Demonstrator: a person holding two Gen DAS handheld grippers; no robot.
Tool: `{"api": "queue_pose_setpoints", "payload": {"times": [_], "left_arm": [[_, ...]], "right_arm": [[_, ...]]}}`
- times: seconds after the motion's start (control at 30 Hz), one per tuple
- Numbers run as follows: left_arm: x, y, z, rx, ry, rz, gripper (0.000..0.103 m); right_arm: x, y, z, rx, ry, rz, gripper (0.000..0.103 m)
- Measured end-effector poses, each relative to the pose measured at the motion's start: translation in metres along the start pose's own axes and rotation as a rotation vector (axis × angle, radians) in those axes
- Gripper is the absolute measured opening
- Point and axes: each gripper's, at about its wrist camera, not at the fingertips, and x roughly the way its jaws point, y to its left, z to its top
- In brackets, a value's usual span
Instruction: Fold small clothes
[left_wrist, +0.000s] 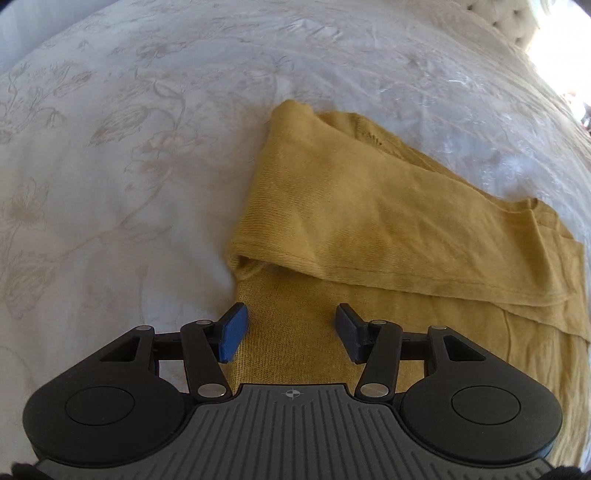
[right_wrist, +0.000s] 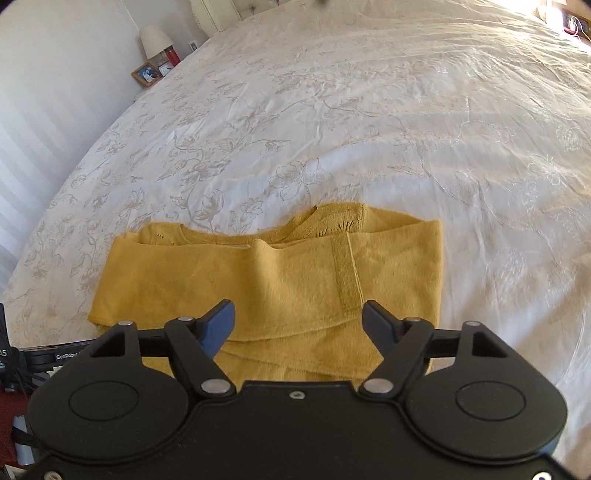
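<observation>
A: Where is the garment?

B: The mustard-yellow knit top (right_wrist: 273, 280) lies partly folded on the bed (right_wrist: 369, 122), on a white bedspread with a pale flower pattern. In the right wrist view it sits as a wide block, its neckline at the far edge and one flap folded across the front.

A: And the right gripper (right_wrist: 299, 325)?

B: It points down over the near part of the top. Its jaws stand well apart, with a broad strip of yellow knit showing between them. The fingertips (right_wrist: 221, 325) look to be above the cloth rather than pinching it, so nothing is held.

A: The left gripper (left_wrist: 291, 332)?

B: It is at the near left corner of the same top (left_wrist: 369, 221). Its jaws are partly open, narrower than the right ones. The blue pad of the left-hand finger (left_wrist: 232, 332) lines up with the cloth's left edge, right where yellow meets white bedspread; the other finger is over the knit. The fabric lies flat between them, not gathered or lifted, so no grip there either.

A: How does the cloth lie beyond the left jaws?

B: A folded layer runs slantwise from the upper left down to the right, over a flat lower layer nearest the jaws.

A: Anything else?

B: A lamp (right_wrist: 153, 40) and a framed picture (right_wrist: 146, 75) stand beside the bed at the far left of the right wrist view.
</observation>
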Motion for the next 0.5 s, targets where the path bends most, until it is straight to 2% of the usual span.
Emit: {"api": "queue_pose_setpoints", "payload": {"times": [0.1,0.23,0.37,0.4,0.47,0.5], "left_arm": [[0.009,0.005,0.0,-0.028,0.001,-0.011,0.054],[0.016,0.008,0.001,-0.038,0.002,-0.017,0.068],[0.019,0.012,0.002,-0.057,0.009,-0.041,0.069],[0.019,0.013,0.002,-0.053,0.01,-0.042,0.069],[0.019,0.013,0.002,-0.049,0.008,-0.043,0.069],[0.018,0.013,0.001,-0.049,0.007,-0.043,0.069]], "right_arm": [[0.02,-0.004,0.008,-0.022,0.036,-0.01,0.074],[0.046,-0.007,0.016,-0.042,0.079,-0.028,0.074],[0.066,-0.015,0.019,-0.015,0.122,-0.028,0.074],[0.069,-0.016,0.018,-0.006,0.131,-0.015,0.066],[0.073,-0.015,0.018,0.0,0.151,-0.015,0.042],[0.074,-0.014,0.019,0.0,0.159,-0.017,0.017]]}}
